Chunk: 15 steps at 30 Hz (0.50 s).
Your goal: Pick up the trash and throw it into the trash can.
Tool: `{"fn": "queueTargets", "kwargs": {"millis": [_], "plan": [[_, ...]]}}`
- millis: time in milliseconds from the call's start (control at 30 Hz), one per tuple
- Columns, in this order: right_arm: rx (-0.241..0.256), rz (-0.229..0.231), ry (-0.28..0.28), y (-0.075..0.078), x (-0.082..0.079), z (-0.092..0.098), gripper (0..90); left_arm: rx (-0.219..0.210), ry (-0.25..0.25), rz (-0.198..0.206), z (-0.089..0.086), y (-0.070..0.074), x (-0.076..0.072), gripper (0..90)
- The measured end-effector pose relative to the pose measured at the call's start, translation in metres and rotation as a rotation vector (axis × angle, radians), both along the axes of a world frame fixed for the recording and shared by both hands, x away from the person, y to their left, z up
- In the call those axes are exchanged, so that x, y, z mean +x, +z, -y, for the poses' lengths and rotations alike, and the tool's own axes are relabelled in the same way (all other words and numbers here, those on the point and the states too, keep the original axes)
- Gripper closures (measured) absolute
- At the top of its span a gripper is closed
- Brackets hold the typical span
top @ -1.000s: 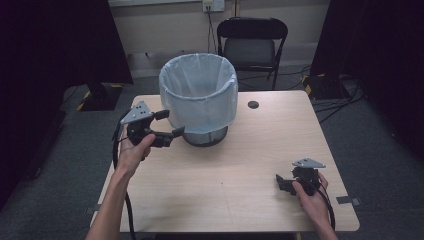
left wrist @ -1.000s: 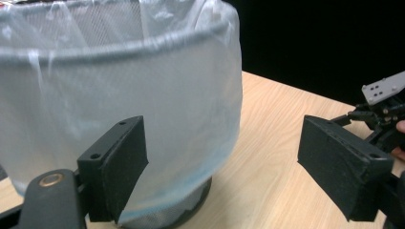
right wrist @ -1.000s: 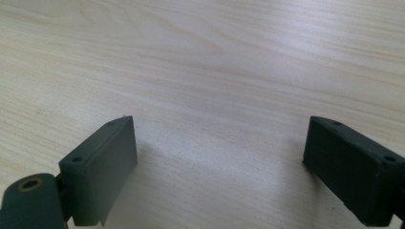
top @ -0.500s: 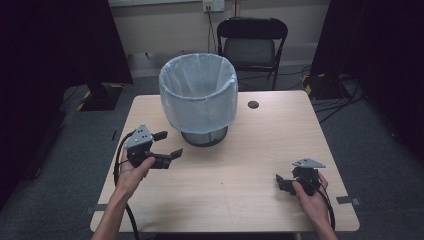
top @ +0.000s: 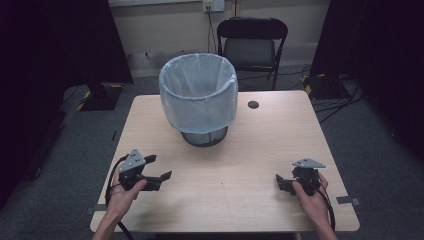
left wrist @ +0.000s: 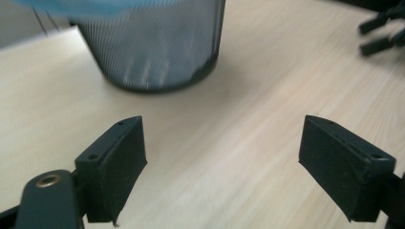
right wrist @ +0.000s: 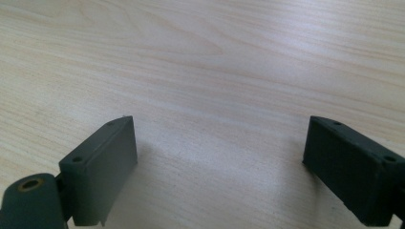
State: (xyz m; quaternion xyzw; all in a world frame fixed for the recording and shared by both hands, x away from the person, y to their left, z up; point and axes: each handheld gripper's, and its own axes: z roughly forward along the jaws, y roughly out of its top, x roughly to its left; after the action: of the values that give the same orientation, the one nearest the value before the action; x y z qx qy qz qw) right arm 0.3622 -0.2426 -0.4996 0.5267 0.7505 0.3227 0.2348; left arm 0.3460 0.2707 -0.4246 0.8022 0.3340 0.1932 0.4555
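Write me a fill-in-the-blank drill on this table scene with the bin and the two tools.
1. The bin is lined with a pale ____ bag.
2. Both the left tool and the right tool have their jaws ____.
3. Beyond the table stands a black ____.
4. Neither tool touches the ____.

Missing words: blue; open; chair; bin

Only the lined bin (top: 200, 100) blocks the table (top: 240, 165)
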Motion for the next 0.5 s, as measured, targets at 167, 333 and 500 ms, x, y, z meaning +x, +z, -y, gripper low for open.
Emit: {"fn": "queueTargets", "kwargs": {"millis": [167,333,500], "plan": [[0.000,0.000,0.000,0.000,0.000,0.000,10.1,0.018,0.031,-0.057,-0.009,-0.020,-0.007,16.0],[-0.001,0.000,0.000,0.000,0.000,0.000,10.1,0.081,0.041,-0.117,-0.011,-0.042,-0.009,16.2],[0.000,0.000,0.000,0.000,0.000,0.000,10.2,0.099,0.066,-0.161,-0.015,-0.054,-0.008,16.3]]}}
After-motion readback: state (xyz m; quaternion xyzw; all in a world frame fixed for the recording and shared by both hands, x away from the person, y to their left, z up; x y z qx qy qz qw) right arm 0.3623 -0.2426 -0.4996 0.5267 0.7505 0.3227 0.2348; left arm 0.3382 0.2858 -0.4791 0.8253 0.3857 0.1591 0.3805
